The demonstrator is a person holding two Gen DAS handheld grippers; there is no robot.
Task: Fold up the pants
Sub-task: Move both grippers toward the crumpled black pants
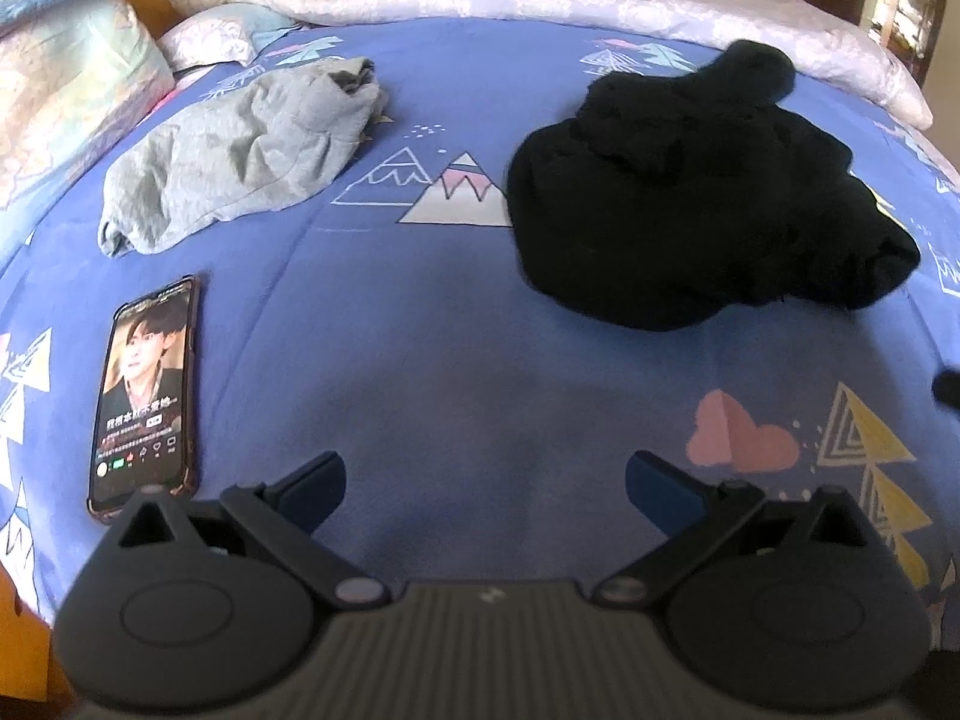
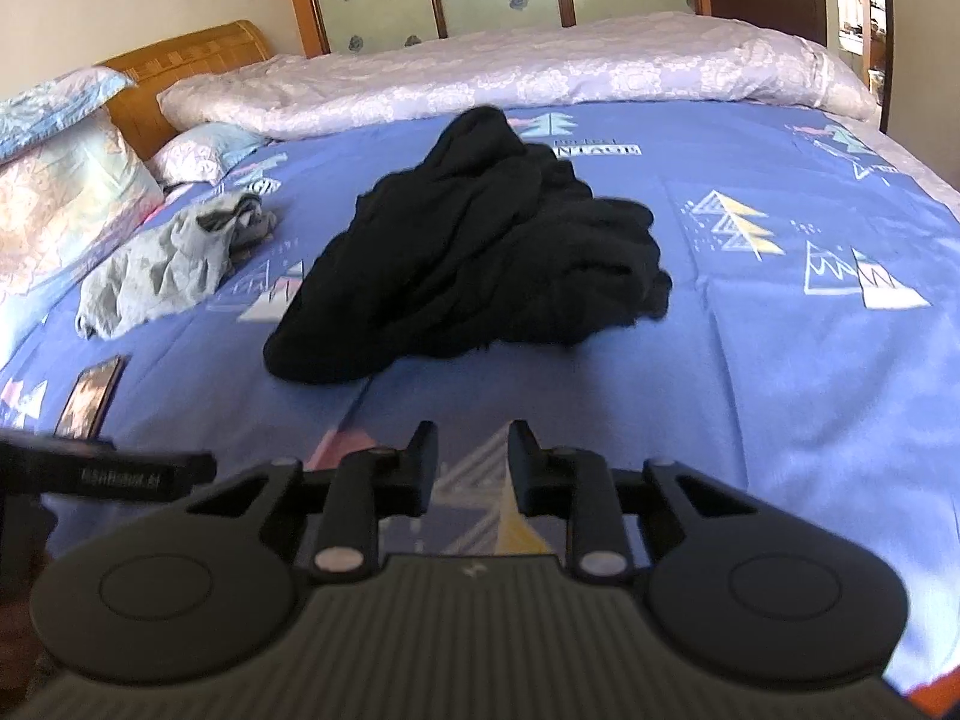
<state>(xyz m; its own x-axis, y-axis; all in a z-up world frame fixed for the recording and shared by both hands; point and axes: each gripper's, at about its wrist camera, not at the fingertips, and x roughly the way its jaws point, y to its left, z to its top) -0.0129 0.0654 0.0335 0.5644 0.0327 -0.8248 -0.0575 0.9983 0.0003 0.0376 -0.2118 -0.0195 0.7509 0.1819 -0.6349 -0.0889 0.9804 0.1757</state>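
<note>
The black pants [image 2: 474, 246] lie crumpled in a heap on the blue patterned bedspread [image 2: 780, 360], long axis running from the near left to a bunched peak at the far side, pointing toward the rolled pale quilt [image 2: 480, 78]. Bare bedspread spreads on the near side and to the right of the heap; to its left lie a grey garment [image 1: 240, 156] and, nearer, a phone [image 1: 147, 396], both apart from it. The left gripper [image 1: 485, 489] hovers low over the near bedspread, fingers spread wide and empty. The right gripper [image 2: 472, 459] hovers near the heap, fingers drawn narrow with a small gap, holding nothing
</note>
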